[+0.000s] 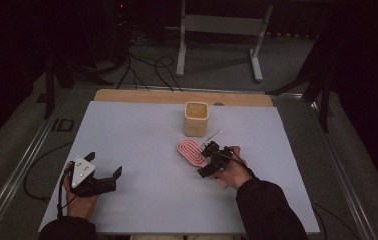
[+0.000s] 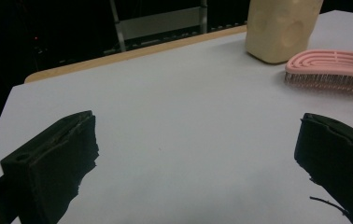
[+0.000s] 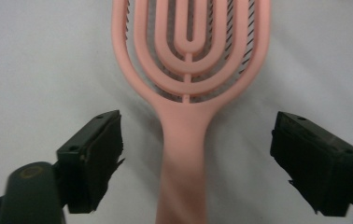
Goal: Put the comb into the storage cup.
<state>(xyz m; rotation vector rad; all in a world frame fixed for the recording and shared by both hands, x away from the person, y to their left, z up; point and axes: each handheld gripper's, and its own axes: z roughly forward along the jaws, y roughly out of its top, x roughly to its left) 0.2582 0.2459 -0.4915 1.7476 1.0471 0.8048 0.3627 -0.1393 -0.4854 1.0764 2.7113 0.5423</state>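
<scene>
Pink plastic, moulded into open concentric loops over dark bristles, the hairbrush (image 3: 188, 70) lies bristles-down on the matte grey table (image 1: 142, 135), just in front of a beige, rounded-square cup (image 1: 196, 119). The right tongs (image 3: 195, 161) stand released, 1 jaw on either side of the smooth handle without touching it. This looks like the approach to a grasp; next they must lower and close squarely on the handle. The left tongs (image 2: 195, 163) rest released over bare table.
</scene>
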